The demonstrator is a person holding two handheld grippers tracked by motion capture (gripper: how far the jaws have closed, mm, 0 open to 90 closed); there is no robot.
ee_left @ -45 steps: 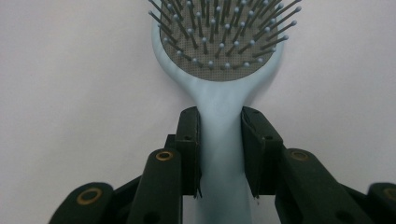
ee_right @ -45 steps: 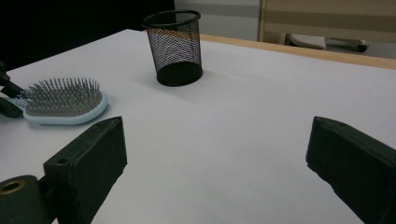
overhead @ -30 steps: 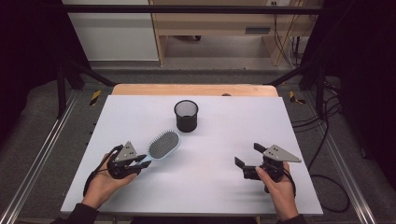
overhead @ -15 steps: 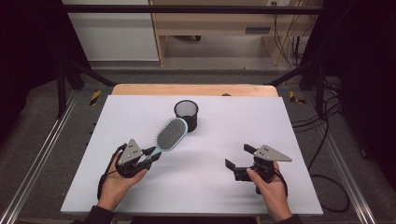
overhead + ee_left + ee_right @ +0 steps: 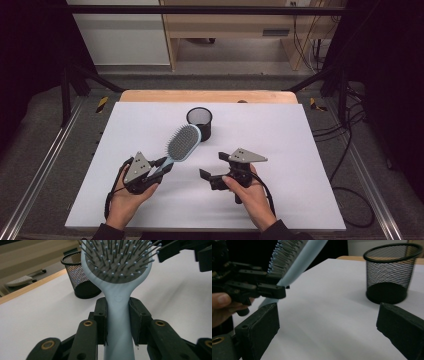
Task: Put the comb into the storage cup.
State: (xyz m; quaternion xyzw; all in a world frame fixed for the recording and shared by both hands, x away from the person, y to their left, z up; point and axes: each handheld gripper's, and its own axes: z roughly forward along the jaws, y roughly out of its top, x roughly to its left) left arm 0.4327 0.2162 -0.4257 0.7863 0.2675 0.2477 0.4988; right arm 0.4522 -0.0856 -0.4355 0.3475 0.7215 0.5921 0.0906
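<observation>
At the white table (image 5: 300, 165), we see the left gripper (image 5: 159, 168) pinching the handle of a pale blue hairbrush (image 5: 183, 142), its jaws pressed on both sides of the grip. The left hand (image 5: 125, 197) angles the brush up and away, bristles facing upward, head just beside the black mesh cup (image 5: 200, 122). The right gripper (image 5: 212, 167) hangs near the brush, jaws spread and empty, pointing leftward.

white table top (image 5: 280, 150) | wooden edge strip (image 5: 210, 96) at far side | wooden bench (image 5: 235, 25) beyond | cables (image 5: 350, 150) on floor
</observation>
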